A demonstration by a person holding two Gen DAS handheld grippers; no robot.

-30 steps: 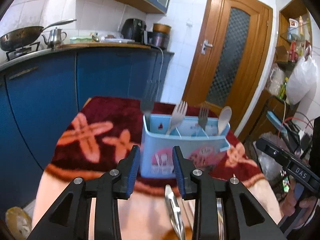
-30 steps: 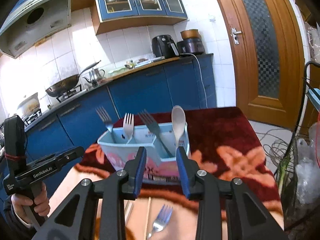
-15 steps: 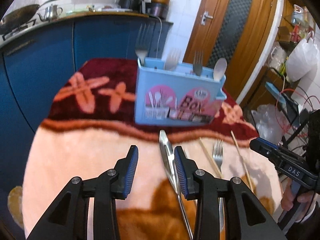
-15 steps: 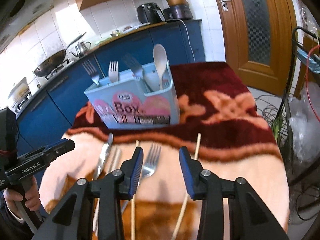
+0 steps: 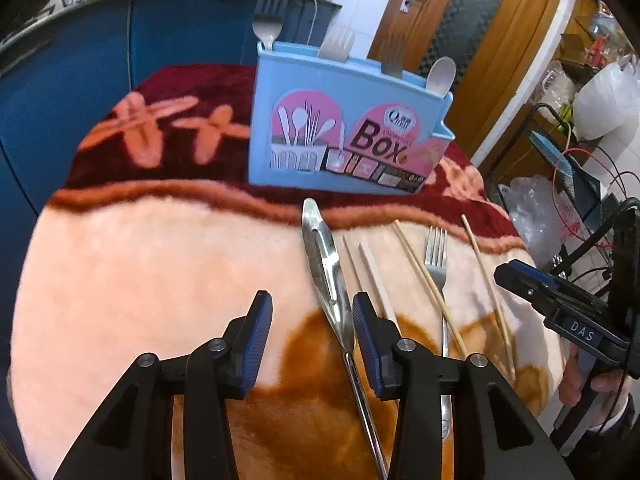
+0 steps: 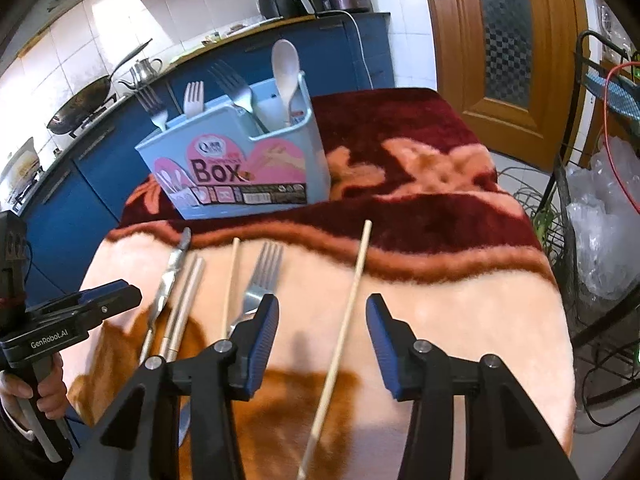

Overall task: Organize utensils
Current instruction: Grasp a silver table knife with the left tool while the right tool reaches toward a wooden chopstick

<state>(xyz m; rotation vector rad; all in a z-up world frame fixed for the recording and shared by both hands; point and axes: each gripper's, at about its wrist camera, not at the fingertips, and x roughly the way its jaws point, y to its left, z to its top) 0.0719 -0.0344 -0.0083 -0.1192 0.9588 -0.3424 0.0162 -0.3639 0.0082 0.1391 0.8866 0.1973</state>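
Two hand-held grippers hang over a blanket-covered table [image 5: 120, 264] in a home kitchen, poised for the next pick in sorting loose utensils into a blue utensil box [image 5: 340, 136] at the far edge of the blanket. The left hand-held gripper [image 5: 312, 322] is released, its jaws spread, with the butter knife [image 5: 326, 272] lying just inside the right-hand jaw. The right hand-held gripper [image 6: 322, 330] is also released and straddles a single wooden chopstick [image 6: 346, 320]. Between the two lie a pale chopstick pair [image 6: 186, 296], another wooden chopstick [image 6: 231, 280] and a steel fork [image 6: 260, 280]; the box already holds forks and a white spoon [image 6: 285, 76]. Judging by the framing, the pick-up step is in hand: each gripper would need to drop to the blanket and close, though how near the jaws sit to the fabric is hard to tell.
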